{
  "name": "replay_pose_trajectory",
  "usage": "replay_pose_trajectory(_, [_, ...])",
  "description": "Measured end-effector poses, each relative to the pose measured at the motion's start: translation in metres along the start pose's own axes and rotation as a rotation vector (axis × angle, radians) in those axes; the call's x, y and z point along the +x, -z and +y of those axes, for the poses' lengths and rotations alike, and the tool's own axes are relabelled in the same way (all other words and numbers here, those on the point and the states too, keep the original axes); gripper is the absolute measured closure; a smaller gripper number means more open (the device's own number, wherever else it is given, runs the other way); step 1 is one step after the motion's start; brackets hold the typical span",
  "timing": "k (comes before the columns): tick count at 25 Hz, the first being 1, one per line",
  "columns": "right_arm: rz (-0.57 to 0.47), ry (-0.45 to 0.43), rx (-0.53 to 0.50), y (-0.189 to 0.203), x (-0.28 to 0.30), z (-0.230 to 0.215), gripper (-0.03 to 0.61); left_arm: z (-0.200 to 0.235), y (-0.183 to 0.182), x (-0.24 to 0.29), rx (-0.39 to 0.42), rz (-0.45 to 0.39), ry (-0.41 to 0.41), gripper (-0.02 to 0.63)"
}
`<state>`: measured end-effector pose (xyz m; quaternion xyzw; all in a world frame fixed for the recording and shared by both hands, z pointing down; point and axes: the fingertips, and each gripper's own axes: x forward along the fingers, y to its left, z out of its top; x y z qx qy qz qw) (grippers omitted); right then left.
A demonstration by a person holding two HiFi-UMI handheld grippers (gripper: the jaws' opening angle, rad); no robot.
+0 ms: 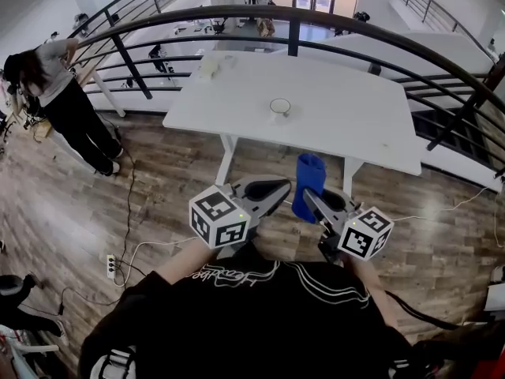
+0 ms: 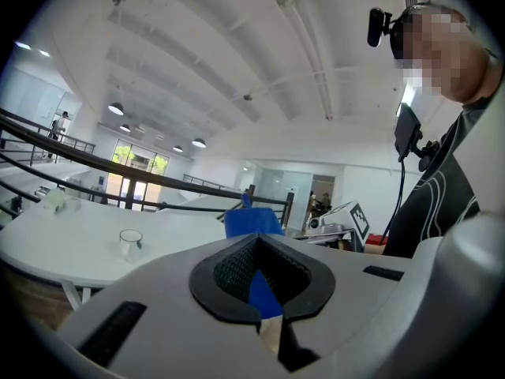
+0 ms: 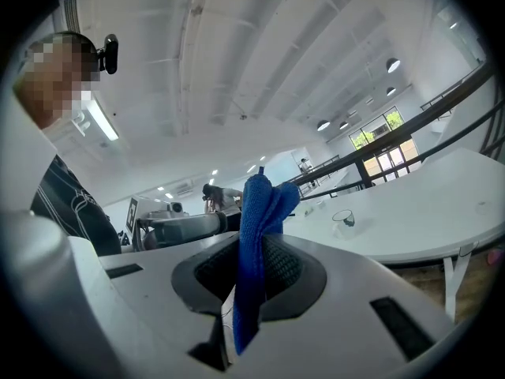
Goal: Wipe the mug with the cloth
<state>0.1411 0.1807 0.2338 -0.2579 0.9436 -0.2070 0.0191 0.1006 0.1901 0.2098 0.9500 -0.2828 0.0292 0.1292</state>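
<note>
Mug (image 1: 279,106): on table (image 1: 355,125), upper middle of frame, well apart from both grippers, roughly equally far; right gripper (image 1: 309,194) clamped on cloth (image 1: 308,178); left gripper (image 1: 286,186) closed, empty.

White table (image 1: 355,125), black railing (image 1: 293,34) — person (image 1: 59,105) on wooden floor (image 1: 63,204)

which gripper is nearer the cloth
Right. The right gripper is clamped on the cloth; the left gripper is shut, close beside it.
</note>
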Motion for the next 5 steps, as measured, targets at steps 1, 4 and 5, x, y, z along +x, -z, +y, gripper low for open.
replay_pose_trajectory(1, [-0.001,-0.001,0.001,-0.0011,-0.0007,0.0004,0.531,-0.0005,-0.0012,-0.0002,0.0,-0.001,-0.001,0.607])
replay_pose_trajectory(4, [-0.006,-0.003,0.012,-0.0028,-0.0042,0.0023,0.531,-0.0035,-0.0022,-0.0014,-0.003,0.0,-0.002,0.606])
replay_pose_trajectory(5, [-0.008,-0.004,0.017,-0.0029,-0.0054,0.0031,0.531,-0.0047,-0.002,-0.002,-0.004,0.0,-0.002,0.606])
